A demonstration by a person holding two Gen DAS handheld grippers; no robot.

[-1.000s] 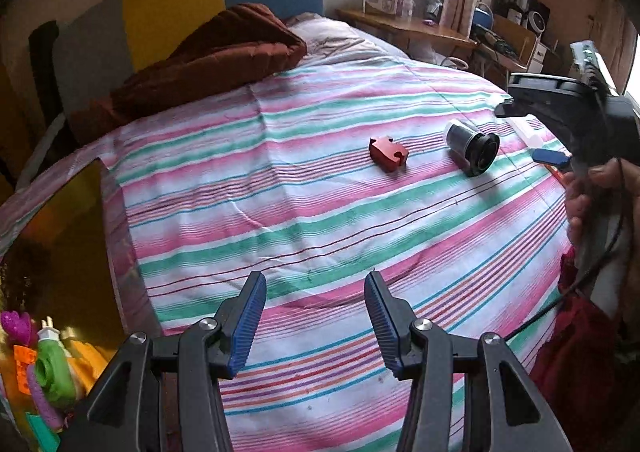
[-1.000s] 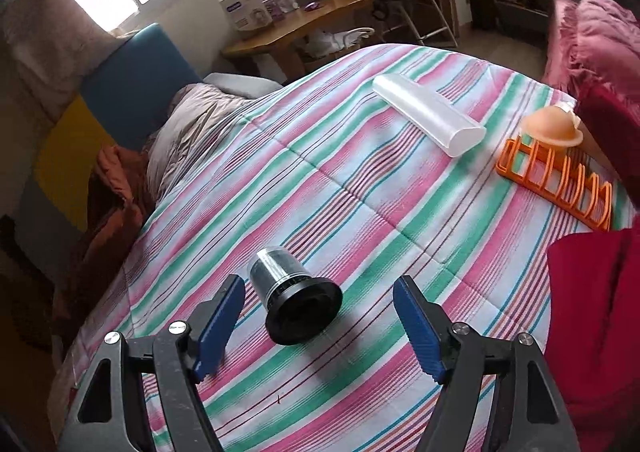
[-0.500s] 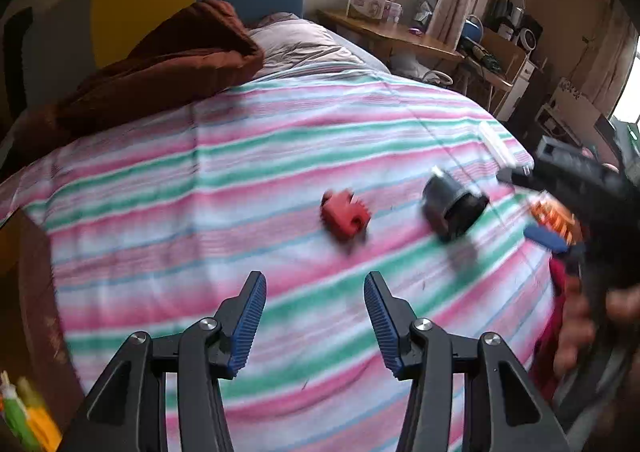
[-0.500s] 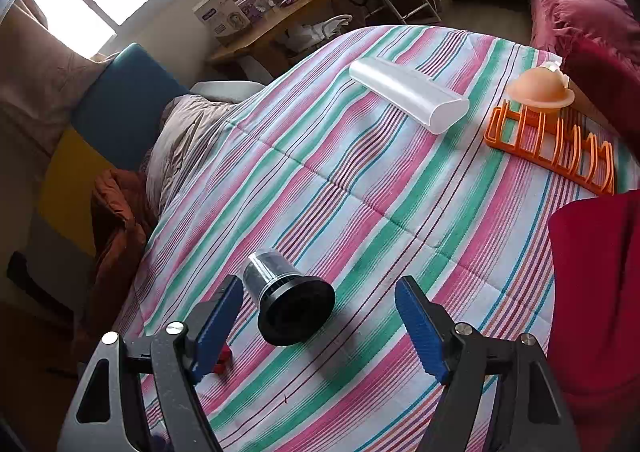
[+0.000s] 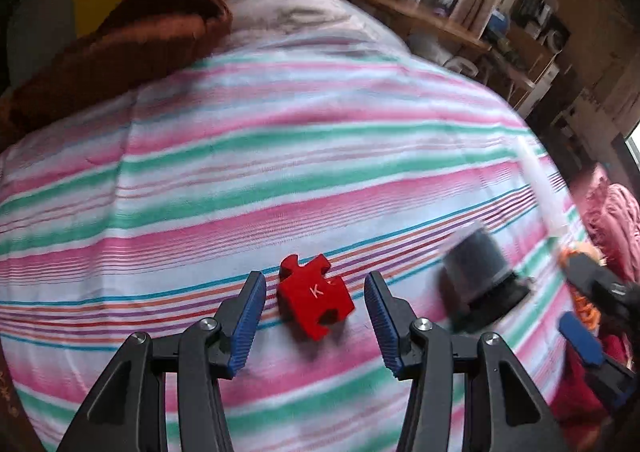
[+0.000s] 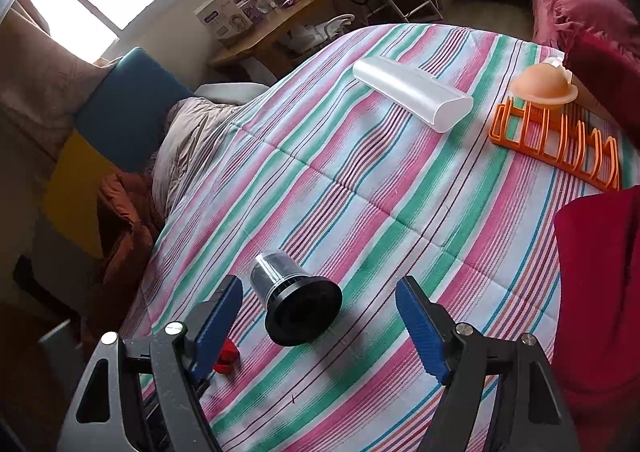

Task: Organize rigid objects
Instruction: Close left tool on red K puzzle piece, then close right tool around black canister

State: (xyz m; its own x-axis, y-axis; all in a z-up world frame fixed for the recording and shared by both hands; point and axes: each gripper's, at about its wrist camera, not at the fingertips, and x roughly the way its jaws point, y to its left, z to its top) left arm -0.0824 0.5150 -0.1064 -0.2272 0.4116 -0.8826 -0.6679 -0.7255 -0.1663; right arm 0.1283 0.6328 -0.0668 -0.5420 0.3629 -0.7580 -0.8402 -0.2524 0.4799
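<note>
A red puzzle-piece block (image 5: 315, 296) marked K lies on the striped bedspread (image 5: 280, 155). My left gripper (image 5: 315, 292) stands open around it, its blue pads on either side and apart from it. A black cup-like part with a clear end (image 6: 294, 296) lies on its side to the right, blurred in the left wrist view (image 5: 478, 284). My right gripper (image 6: 319, 306) is open and straddles that part without touching it. The red block (image 6: 226, 356) peeks out behind the right gripper's left finger (image 6: 216, 326).
A white oblong case (image 6: 412, 91) lies further up the bed. An orange rack (image 6: 556, 139) with a peach dome (image 6: 544, 83) on it sits at the right edge. A brown blanket (image 5: 132, 43) is piled near the headboard. Red cloth (image 6: 600, 292) fills the lower right.
My left gripper has swept across the bed and down to the red block, which now lies between its fingers. The right gripper has stayed over the black part.
</note>
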